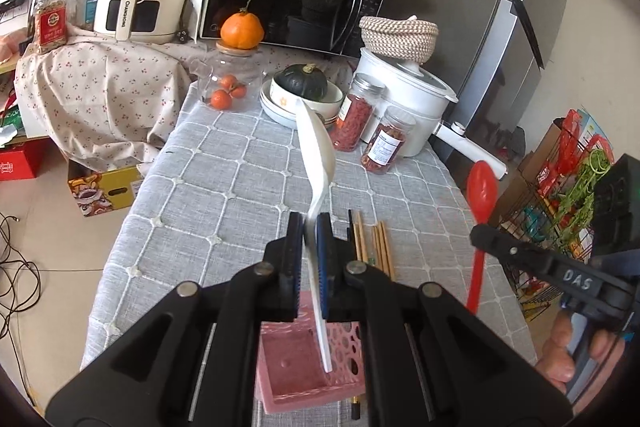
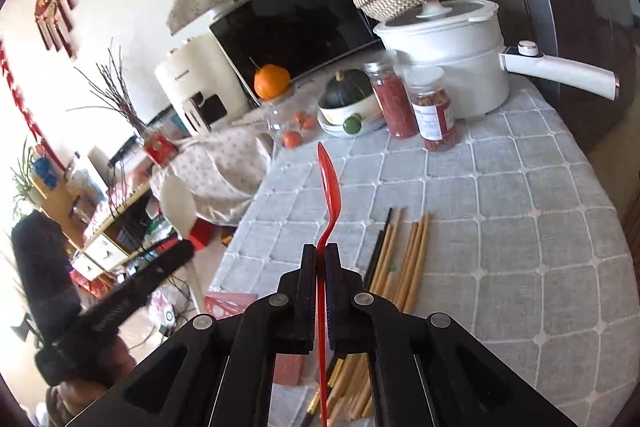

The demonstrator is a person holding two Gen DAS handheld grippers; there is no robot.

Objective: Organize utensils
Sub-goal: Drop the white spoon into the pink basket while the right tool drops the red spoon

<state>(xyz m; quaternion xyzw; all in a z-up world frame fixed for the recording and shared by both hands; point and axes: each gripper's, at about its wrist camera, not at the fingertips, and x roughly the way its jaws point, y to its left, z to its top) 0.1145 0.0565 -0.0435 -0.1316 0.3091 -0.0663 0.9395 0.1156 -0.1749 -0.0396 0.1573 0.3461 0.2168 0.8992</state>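
Spoons are up off the surface (image 1: pixel 224 187): left hand-held gripper (image 1: pixel 310 227) pinches the white spoon (image 1: pixel 320 151), handle down over the pink holder (image 1: pixel 296 367), seemingly nearer it; right hand-held gripper (image 2: pixel 320 255) pinches the red spoon (image 2: pixel 330 187), chopsticks (image 2: pixel 404 259) lying beside.

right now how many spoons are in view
2. The white spoon is clamped in the left gripper, its handle end over the pink basket. The red spoon is clamped in the right gripper, above the table.
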